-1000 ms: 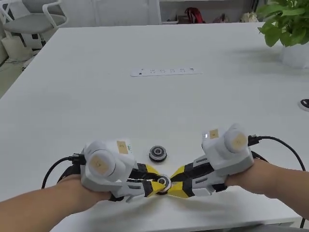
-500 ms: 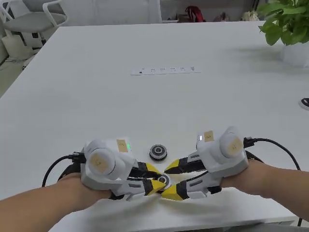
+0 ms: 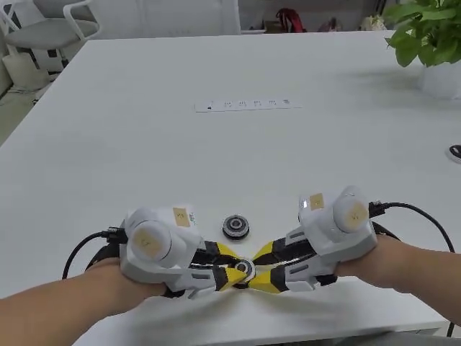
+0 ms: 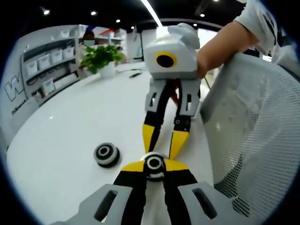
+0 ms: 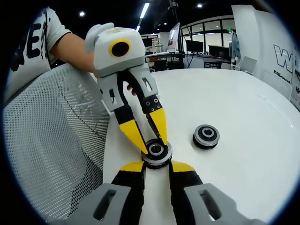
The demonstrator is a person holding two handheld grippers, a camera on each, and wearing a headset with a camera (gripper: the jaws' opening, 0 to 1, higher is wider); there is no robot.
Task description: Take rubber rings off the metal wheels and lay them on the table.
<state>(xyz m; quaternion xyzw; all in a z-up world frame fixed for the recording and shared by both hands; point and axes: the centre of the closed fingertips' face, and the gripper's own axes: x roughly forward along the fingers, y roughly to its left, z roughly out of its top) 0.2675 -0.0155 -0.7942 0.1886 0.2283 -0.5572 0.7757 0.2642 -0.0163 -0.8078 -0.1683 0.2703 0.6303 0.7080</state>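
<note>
In the head view the right gripper (image 3: 258, 274) had drawn its jaws in from the wide spread of 0.5 s before and pinched the metal wheel (image 3: 243, 270), which the left gripper (image 3: 229, 274) also clamped at the near edge of the table (image 3: 144, 144) — the second wheel (image 3: 235, 226) lay just beyond, unmoved. The left gripper view showed the metal wheel (image 4: 153, 164) between its own yellow tips, the right gripper's (image 4: 162, 140) narrow on its far side. The right gripper view showed both pairs closed on 1 wheel.
</note>
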